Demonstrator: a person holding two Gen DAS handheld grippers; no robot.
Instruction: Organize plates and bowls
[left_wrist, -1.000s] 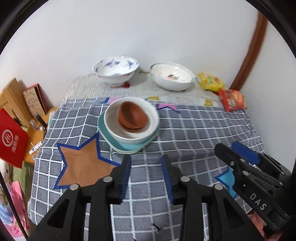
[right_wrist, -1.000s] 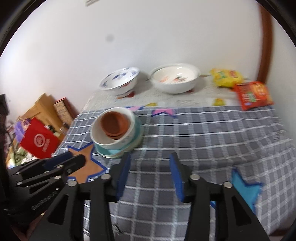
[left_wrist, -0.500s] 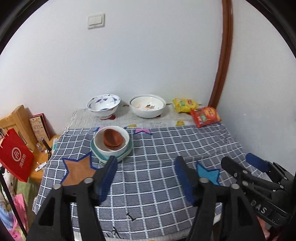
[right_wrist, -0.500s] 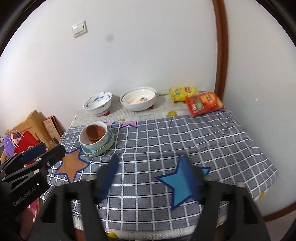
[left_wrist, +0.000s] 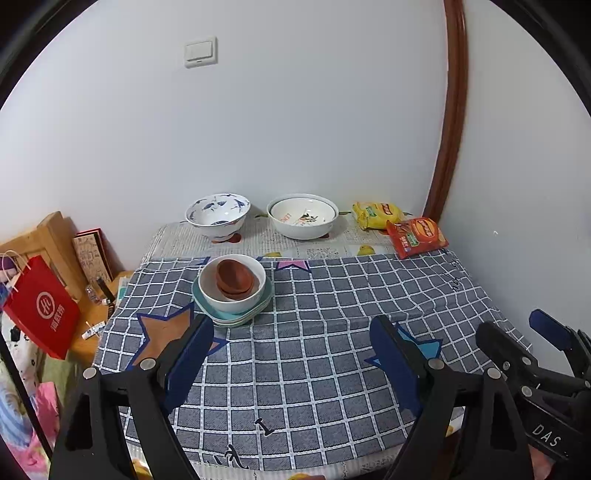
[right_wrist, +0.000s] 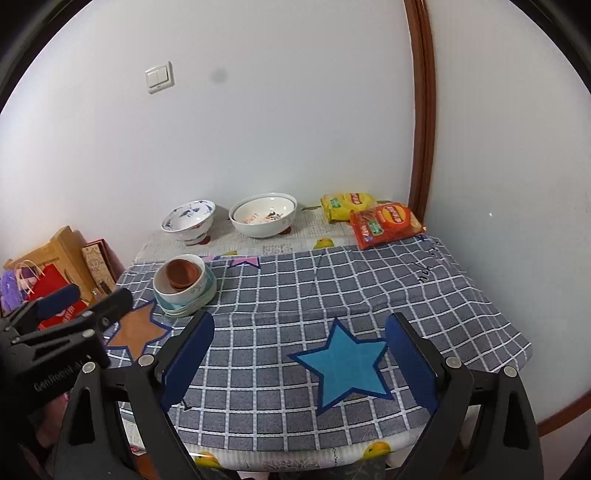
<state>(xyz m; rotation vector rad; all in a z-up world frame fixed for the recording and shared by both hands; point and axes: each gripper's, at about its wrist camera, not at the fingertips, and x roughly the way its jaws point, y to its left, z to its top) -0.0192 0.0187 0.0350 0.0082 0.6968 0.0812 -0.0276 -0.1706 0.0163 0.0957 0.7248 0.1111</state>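
A brown bowl (left_wrist: 234, 275) sits inside a white bowl (left_wrist: 232, 295), which rests on stacked teal plates (left_wrist: 236, 317) at the table's left; the stack also shows in the right wrist view (right_wrist: 184, 286). A blue-patterned bowl (left_wrist: 218, 214) and a white bowl (left_wrist: 303, 218) stand at the back. My left gripper (left_wrist: 291, 354) is open and empty, held back over the table's front edge. My right gripper (right_wrist: 299, 354) is open and empty above the blue star (right_wrist: 343, 365).
A grey checked cloth (left_wrist: 332, 295) covers the table. A yellow snack bag (left_wrist: 376, 214) and a red one (left_wrist: 417, 234) lie at the back right. A red paper bag (left_wrist: 40, 306) and wooden boxes (left_wrist: 51, 236) stand left of the table. White walls stand behind and to the right.
Both grippers have pulled back and up from the stacked bowls, so the whole table shows. Both have opened wider. The stack has not moved.
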